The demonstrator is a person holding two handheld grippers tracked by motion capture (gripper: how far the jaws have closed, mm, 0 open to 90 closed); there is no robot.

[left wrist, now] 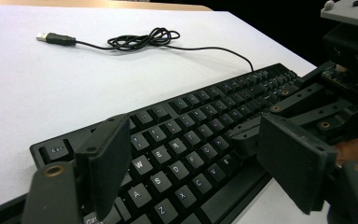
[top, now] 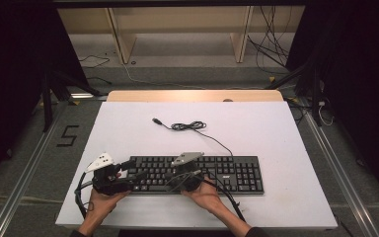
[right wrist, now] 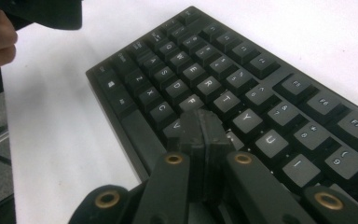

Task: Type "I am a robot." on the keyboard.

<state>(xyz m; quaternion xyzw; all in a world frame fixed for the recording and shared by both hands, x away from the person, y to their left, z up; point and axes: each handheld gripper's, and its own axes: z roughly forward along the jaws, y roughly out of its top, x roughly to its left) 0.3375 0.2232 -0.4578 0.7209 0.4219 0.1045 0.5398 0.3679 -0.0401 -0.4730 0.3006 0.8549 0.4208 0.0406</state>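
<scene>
We find a white table (top: 128, 128) occupying the middle of the high view, with a bare wooden strip along its far edge. On it lies a black keyboard (top: 237, 170), set lengthwise across the near half, toward 6 o'clock of the tabletop; its long side runs from 9 to 3 o'clock. From the keyboard's far edge a thin black cable (top: 217, 140) leads toward 11 o'clock, gathers into a loose coil (top: 188, 126) near the table's centre, and ends in a USB plug (top: 156, 120) lying flat on the white surface, well apart from the keyboard.

We note the left gripper (top: 128, 164) at the keyboard's 9 o'clock end, held in the person's left hand (top: 101, 200). In the left gripper view its two jaws stand wide apart, released, with nothing between them; the lettered keys show through the gap beneath.

We note the right gripper (top: 190, 174) over the keyboard's left-centre key field, held in the person's right hand (top: 207, 197). In the right gripper view its jaws are pressed together, clenched on nothing, with the tips down at the keys near F, G and V; we cannot tell whether a key is depressed. A grey three-cornered plate (top: 187, 157) sits atop it, and another (top: 100, 161) atop the left gripper.
</scene>
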